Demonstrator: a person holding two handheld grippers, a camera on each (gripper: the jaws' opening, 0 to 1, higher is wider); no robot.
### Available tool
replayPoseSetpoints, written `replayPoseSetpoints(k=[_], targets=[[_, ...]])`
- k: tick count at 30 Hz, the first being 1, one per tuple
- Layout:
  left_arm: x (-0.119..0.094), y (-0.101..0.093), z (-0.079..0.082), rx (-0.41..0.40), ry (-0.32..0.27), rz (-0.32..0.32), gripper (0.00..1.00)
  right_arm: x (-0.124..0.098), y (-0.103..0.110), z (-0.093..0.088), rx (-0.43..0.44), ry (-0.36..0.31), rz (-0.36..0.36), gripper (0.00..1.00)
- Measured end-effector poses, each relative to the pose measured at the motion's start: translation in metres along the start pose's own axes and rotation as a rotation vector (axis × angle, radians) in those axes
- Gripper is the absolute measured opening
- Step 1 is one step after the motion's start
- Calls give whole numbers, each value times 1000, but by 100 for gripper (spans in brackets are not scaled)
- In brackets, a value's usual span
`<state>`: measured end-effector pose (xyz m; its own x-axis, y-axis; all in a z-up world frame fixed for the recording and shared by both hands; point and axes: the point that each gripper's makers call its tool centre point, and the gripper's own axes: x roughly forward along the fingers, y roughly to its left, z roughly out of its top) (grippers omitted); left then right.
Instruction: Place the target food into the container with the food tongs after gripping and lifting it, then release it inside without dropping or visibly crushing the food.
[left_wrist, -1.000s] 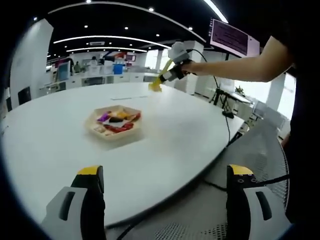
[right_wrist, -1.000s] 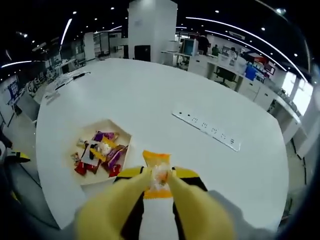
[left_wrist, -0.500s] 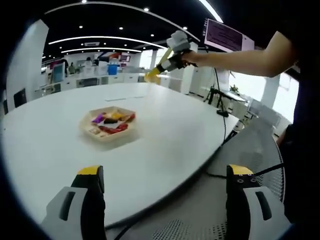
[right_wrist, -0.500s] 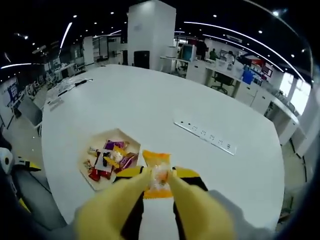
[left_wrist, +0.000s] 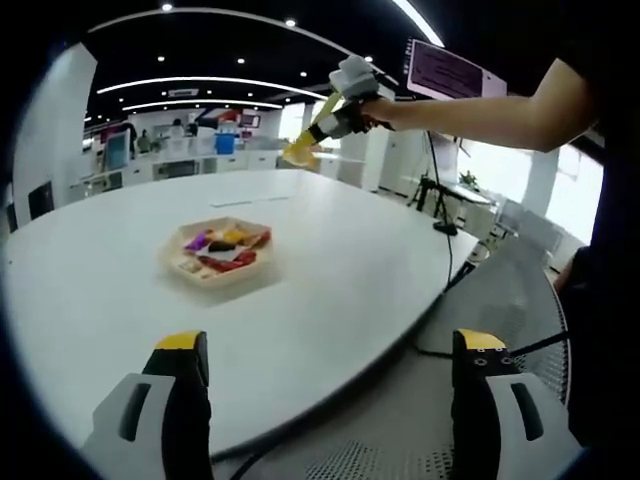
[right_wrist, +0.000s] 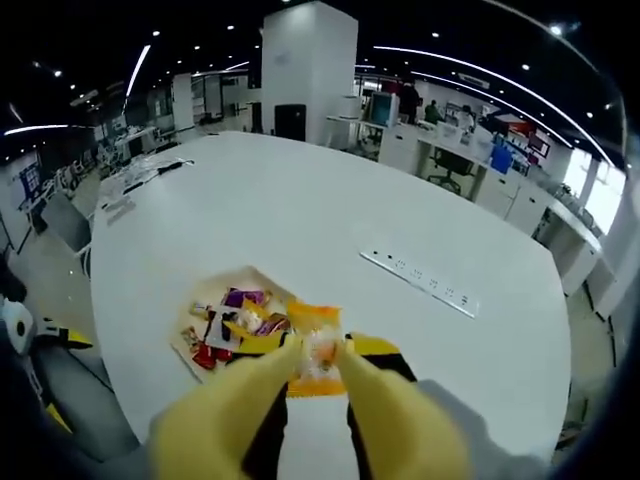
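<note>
Tongs pinch snack packet above tray.

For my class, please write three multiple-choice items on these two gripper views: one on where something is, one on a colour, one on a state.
1. Where is the tray of snacks?
A. On the white table
B. On the floor
C. On a chair

2. What colour is the snack packet held in the tongs?
A. Blue
B. Orange
C. Green

3. How does the left gripper stand?
A. Shut on a packet
B. Shut on the tray
C. Open, holding nothing

Answers:
1 A: both views show the tray resting on the tabletop.
2 B: the right gripper view shows an orange wrapper between the yellow tong tips.
3 C: the left gripper view shows its two jaws wide apart with nothing between them.
</note>
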<state>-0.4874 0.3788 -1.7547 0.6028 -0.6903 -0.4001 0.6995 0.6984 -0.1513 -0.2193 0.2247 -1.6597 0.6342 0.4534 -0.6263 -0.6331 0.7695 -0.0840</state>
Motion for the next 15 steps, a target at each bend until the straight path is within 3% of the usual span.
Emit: replayPoseSetpoints(k=[15], targets=[[-1, 1, 1, 0, -8, 3, 98, 43, 74, 45, -26, -44, 139, 21]])
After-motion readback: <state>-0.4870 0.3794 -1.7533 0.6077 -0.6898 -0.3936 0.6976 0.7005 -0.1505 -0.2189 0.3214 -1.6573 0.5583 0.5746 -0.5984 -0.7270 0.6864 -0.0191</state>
